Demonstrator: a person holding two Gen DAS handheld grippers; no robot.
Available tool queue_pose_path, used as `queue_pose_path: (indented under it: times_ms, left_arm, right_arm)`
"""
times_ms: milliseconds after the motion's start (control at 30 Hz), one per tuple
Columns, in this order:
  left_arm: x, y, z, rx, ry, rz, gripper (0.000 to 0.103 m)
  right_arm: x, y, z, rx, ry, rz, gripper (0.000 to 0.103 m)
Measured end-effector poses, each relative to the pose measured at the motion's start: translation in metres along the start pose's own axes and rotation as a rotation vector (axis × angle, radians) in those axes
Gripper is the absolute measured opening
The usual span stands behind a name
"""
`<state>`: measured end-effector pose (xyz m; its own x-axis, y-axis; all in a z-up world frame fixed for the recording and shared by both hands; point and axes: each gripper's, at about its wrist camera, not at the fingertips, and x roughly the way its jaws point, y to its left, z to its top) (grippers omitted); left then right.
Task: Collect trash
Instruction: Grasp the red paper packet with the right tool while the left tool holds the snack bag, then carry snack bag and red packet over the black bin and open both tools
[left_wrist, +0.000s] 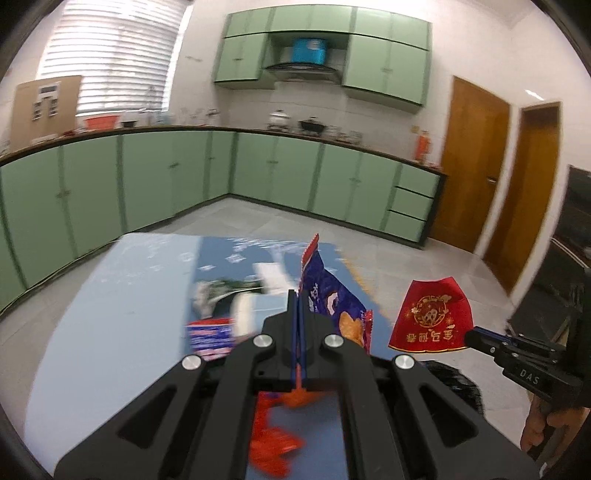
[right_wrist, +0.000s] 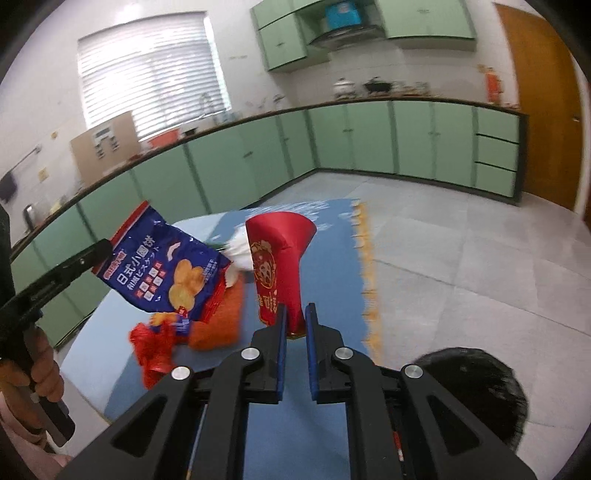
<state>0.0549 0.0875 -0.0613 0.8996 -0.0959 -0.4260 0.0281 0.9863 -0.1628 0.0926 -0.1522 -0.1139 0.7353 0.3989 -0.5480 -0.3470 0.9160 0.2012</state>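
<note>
My left gripper (left_wrist: 297, 295) is shut on a blue snack bag (left_wrist: 332, 299) and holds it above the blue table (left_wrist: 110, 295); the bag (right_wrist: 166, 269) and left gripper (right_wrist: 99, 251) also show in the right wrist view. My right gripper (right_wrist: 295, 308) is shut on a red paper cup (right_wrist: 277, 266), held up over the table's right side; the cup (left_wrist: 432, 317) and right gripper (left_wrist: 471, 338) show in the left wrist view. On the table lie a red crumpled wrapper (right_wrist: 155, 347), an orange packet (right_wrist: 221, 317), white tissue (right_wrist: 240, 254) and a red-white-blue packet (left_wrist: 210, 334).
A black trash bag or bin (right_wrist: 476, 391) sits below the right gripper at the table's near right. A blue mat with a fringe (right_wrist: 365, 266) covers the table. Green kitchen cabinets (left_wrist: 258, 170) line the far walls; wooden doors (left_wrist: 476, 177) are at right.
</note>
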Motion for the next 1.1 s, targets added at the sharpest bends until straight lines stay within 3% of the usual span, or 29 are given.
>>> queue_pose_path:
  times_ms: [300,433,833,933,1100]
  left_arm:
    - [0.050,-0.121,-0.011,0.113,0.066,-0.265,0.000]
    - [0.074,-0.165,-0.029,0.172,0.119,-0.333,0.000]
    - [0.139,-0.239,-0.083,0.298,0.299,-0.373,0.001]
    - [0.146,-0.248,-0.088,0.308,0.319,-0.375,0.004]
    - [0.150,-0.251,-0.089,0.309,0.331,-0.369,0.021]
  right_arm:
    - [-0.057,-0.096,-0.027,0.147,-0.031,-0.235,0.010]
    - [-0.070,-0.134,-0.045,0.204,-0.012,-0.312,0.010]
    - [-0.065,-0.192,-0.090,0.323,0.079,-0.413,0.011]
    - [-0.062,-0.201,-0.094,0.336,0.105,-0.430,0.013]
    - [-0.059,-0.207,-0.092,0.353,0.109,-0.446,0.025]
